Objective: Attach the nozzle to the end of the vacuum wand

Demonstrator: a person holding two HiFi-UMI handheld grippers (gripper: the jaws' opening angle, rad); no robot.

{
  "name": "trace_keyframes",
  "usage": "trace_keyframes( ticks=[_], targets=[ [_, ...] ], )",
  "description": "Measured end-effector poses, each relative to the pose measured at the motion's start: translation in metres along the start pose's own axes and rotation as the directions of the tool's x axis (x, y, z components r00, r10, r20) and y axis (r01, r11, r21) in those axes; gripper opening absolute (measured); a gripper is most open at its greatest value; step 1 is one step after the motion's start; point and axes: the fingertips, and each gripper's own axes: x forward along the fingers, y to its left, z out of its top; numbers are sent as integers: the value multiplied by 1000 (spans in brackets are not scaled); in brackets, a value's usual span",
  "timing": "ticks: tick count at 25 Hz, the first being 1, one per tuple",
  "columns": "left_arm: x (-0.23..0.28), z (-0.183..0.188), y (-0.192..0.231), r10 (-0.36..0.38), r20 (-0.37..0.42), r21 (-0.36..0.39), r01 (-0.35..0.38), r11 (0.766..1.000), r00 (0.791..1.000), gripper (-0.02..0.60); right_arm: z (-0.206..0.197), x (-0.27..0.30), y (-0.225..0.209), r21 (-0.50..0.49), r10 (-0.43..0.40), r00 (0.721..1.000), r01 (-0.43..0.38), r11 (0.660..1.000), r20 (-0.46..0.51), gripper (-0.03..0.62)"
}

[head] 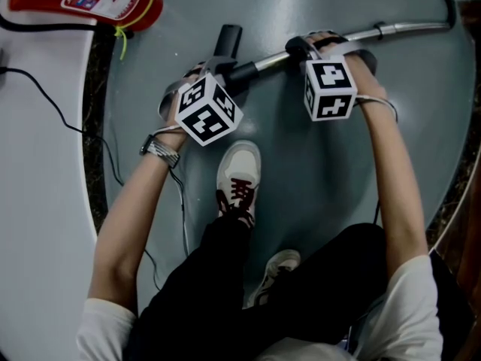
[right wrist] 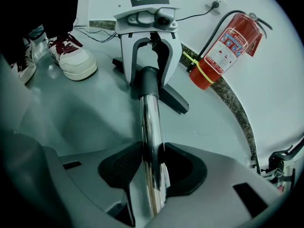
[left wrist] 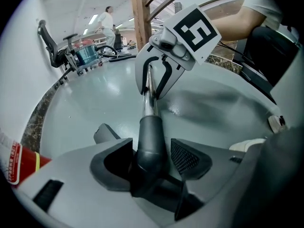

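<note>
1. The left gripper (left wrist: 152, 156) is open; its jaws stand wide, one on each side of the nozzle's dark neck (left wrist: 151, 137); there is a gap at the pads, so the neck lies between them unclamped.
2. The nozzle (head: 228, 37) lies on the grey floor (head: 301, 171), just beyond the left gripper; its neck is sleeved over the near end of the wand (head: 409, 28); the chrome tube runs straight out of the dark collar with no gap visible at the join.
3. The wand runs off to the right, low over the floor; the right gripper (right wrist: 151, 165) is closed on it a little way along from the joint, with both pads against the chrome.
4. Judged from this, the attaching looks done or all but done; what may remain is to check that the fit is firm, then free the wand.
5. Pose: the left forearm (head: 131, 216) and right forearm (head: 391, 179) reach forward and down; both grippers tip steeply toward the floor, and they face each other along the tube.
</note>
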Motion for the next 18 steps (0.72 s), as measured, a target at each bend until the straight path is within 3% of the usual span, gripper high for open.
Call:
trace_keyframes(
  ticks=[18],
  targets=[
    [-20,-2,8,59,38,-54,-57,997,998,249,-15,-34,-14,114,-86,996,85,990,5,148]
  ],
)
